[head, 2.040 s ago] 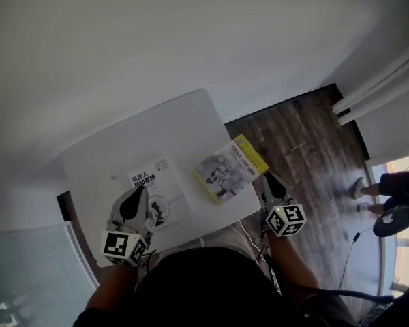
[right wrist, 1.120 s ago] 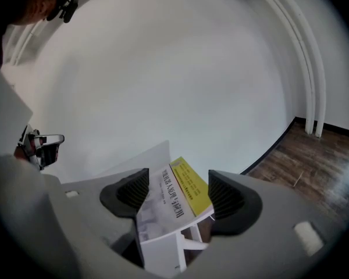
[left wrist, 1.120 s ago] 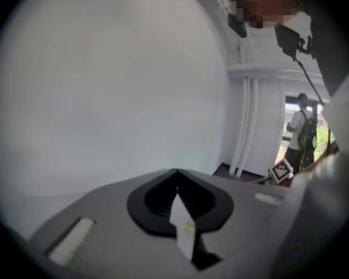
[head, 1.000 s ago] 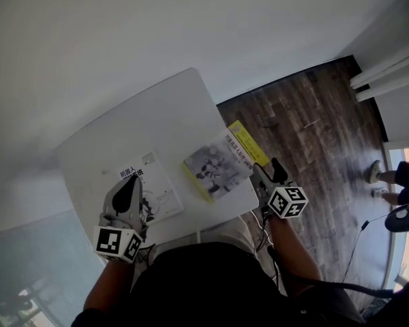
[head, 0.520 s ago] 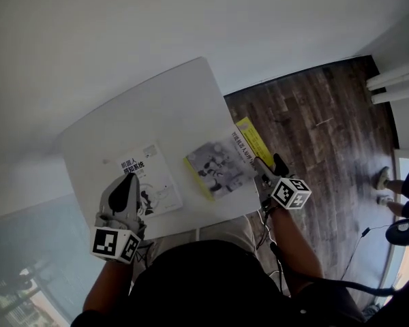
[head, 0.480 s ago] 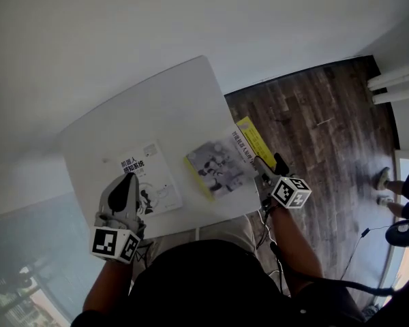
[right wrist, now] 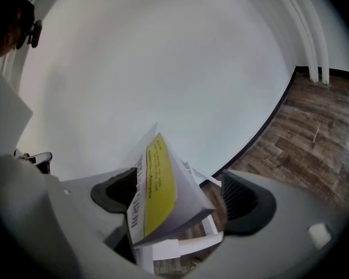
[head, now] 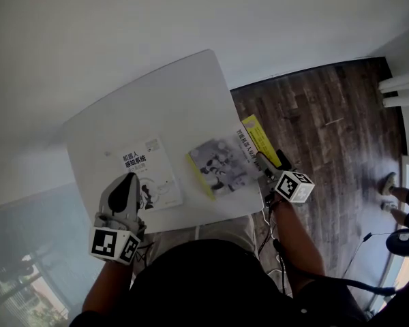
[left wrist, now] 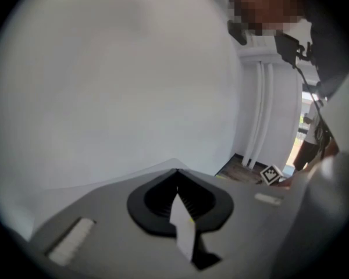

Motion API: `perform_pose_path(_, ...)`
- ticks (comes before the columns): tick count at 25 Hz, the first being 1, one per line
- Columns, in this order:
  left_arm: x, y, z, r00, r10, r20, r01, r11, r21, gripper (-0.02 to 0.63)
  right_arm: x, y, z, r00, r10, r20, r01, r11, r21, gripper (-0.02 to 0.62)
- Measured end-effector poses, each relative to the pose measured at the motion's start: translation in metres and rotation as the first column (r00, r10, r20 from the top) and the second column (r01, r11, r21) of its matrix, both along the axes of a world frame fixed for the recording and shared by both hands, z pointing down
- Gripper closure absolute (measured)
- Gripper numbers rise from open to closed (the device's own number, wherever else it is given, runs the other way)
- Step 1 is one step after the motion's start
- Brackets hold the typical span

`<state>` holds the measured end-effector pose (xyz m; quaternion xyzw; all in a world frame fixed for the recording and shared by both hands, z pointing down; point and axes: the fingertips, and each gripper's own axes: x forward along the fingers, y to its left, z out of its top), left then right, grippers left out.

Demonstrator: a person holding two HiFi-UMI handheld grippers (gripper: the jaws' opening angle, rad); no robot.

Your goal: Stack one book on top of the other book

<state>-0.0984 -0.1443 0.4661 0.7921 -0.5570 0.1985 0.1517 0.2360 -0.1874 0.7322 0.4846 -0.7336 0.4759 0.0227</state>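
Two books lie on the white table (head: 170, 101). A white book with black print (head: 152, 174) is at the left, and a grey-covered book with a yellow strip (head: 225, 163) rests at the table's right edge. My left gripper (head: 128, 181) is shut, its tips over the white book's near left corner; in the left gripper view (left wrist: 176, 176) the jaws meet, and whether they touch the book I cannot tell. My right gripper (head: 267, 162) is at the yellow-strip book's near right corner. Its jaws are opening, and the book (right wrist: 163, 196) stands tilted between them, clear of the right pad (right wrist: 244, 199).
Dark wooden floor (head: 313, 114) lies right of the table, close under my right gripper. Another person's feet (head: 395, 196) and a cable (head: 368, 237) are at the far right. A white wall runs behind the table.
My right gripper has come in from just off the table's corner to the yellow-strip book's edge. The left gripper has stayed over the white book.
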Motion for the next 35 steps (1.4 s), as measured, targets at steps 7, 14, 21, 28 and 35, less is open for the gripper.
perform_pose_path(7,0.000,0.004,0.002,1.000,-0.008,0.012,0.008,1.000,-0.022,0.603,-0.012,0.005,0.013,0.992,-0.016,0.127,0.023,0.998,-0.052,0.147)
perform_pose_path(14,0.001,0.002,0.004,1.000,-0.019,-0.001,0.019,0.999,-0.034,0.603,-0.030,0.006,0.007,0.969,-0.062,0.240,0.074,0.996,-0.041,0.246)
perform_pose_path(21,-0.003,0.003,0.005,1.000,-0.015,0.001,0.015,0.999,-0.030,0.603,-0.038,0.002,-0.012,0.970,-0.107,0.216,0.100,0.994,0.045,0.406)
perform_pose_path(28,-0.008,0.003,-0.003,0.999,-0.006,-0.042,0.006,1.000,0.008,0.604,-0.040,0.002,-0.028,0.988,-0.069,0.140,0.061,0.996,0.063,0.483)
perform_pose_path(35,-0.025,0.008,-0.015,0.997,-0.022,-0.071,0.026,0.998,0.062,0.604,-0.032,0.004,-0.054,0.993,-0.001,0.122,-0.010,0.996,0.091,0.495)
